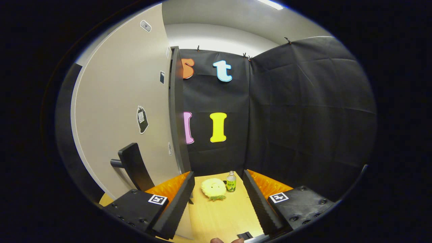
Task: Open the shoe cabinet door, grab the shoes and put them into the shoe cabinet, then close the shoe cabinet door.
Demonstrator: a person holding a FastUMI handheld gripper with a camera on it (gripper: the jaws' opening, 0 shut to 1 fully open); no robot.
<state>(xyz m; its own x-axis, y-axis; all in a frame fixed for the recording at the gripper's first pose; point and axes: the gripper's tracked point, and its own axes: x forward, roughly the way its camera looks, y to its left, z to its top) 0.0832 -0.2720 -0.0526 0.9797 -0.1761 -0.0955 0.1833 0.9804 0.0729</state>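
Beige and flat, the shoe cabinet door stands left of the gripper, its long axis upright, its dark edge turned toward the camera. A black handle juts from its lower face, just above the left finger. The jaws are apart and hold nothing. Between and just beyond them, on the pale wooden desk, lie a yellow plush toy and, beside it, an upright green-labelled bottle. Bare desk runs between the fingers up to the toy. A fingertip shows at the near edge.
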